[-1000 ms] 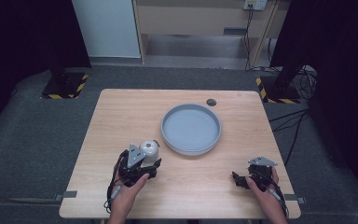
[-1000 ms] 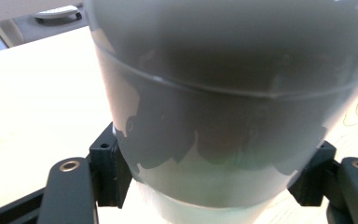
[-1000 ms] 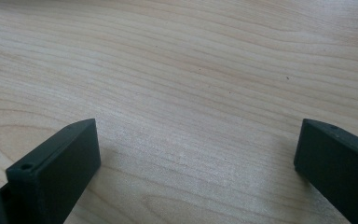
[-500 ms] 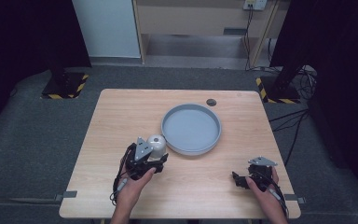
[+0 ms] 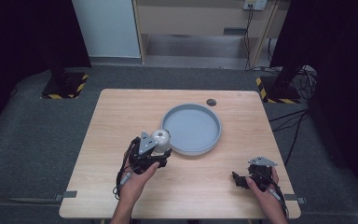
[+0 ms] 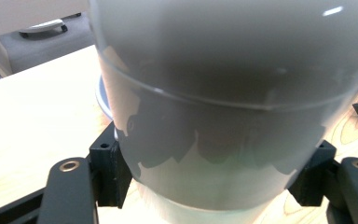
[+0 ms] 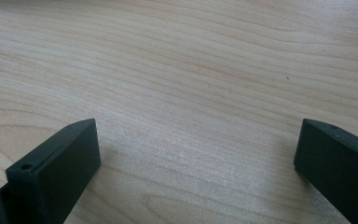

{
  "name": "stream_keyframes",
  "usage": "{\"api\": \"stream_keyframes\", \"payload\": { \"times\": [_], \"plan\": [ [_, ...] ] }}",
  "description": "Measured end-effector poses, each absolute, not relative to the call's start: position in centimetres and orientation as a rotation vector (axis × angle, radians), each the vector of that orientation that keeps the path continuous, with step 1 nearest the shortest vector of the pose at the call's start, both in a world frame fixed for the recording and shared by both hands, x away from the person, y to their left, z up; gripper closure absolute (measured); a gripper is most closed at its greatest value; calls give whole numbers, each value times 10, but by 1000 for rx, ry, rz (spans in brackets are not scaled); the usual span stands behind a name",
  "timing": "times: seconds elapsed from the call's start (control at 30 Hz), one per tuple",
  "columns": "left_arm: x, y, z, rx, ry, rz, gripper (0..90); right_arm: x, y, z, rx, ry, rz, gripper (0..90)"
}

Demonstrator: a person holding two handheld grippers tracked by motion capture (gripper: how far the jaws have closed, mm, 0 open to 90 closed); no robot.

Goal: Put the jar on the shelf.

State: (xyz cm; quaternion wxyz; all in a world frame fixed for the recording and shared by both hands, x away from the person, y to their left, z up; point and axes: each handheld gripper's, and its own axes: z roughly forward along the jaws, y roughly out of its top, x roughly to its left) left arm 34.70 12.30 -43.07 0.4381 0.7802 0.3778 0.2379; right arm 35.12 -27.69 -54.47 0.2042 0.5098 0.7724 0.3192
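Grasp in the left gripper (image 5: 154,150): we see its two black fingers (image 6: 109,165) pinching a smooth grey rounded cup (image 5: 160,138) from opposite sides, low on its wall. In the left gripper view the cup (image 6: 223,107) is close to the lens, its glossy surface mirroring dark shapes, with a thin line running round it.

In the high view we place the cup at the near-left edge of a shallow round grey tray (image 5: 213,137), just beside its rim; we cannot tell whether the two touch. The tray sits near the middle of the light wooden surface (image 5: 112,121), and a small dark round disc (image 5: 210,102) lies just beyond its far rim.

The right gripper (image 5: 240,180) is held at the near-right part of the surface, well apart from the tray and the cup. In the right gripper view we find its fingers (image 7: 56,170) spread wide over bare wood grain, with nothing between them.

A person's forearms enter from the near edge, one hand on each gripper.
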Motion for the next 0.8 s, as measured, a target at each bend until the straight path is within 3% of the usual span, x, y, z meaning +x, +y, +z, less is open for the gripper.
{"api": "stream_keyframes", "payload": {
  "times": [0.8],
  "plan": [
    [378,103,-410,1950,906,579,290,351,-277,-545,1421,2154,890,2]
  ]
}}
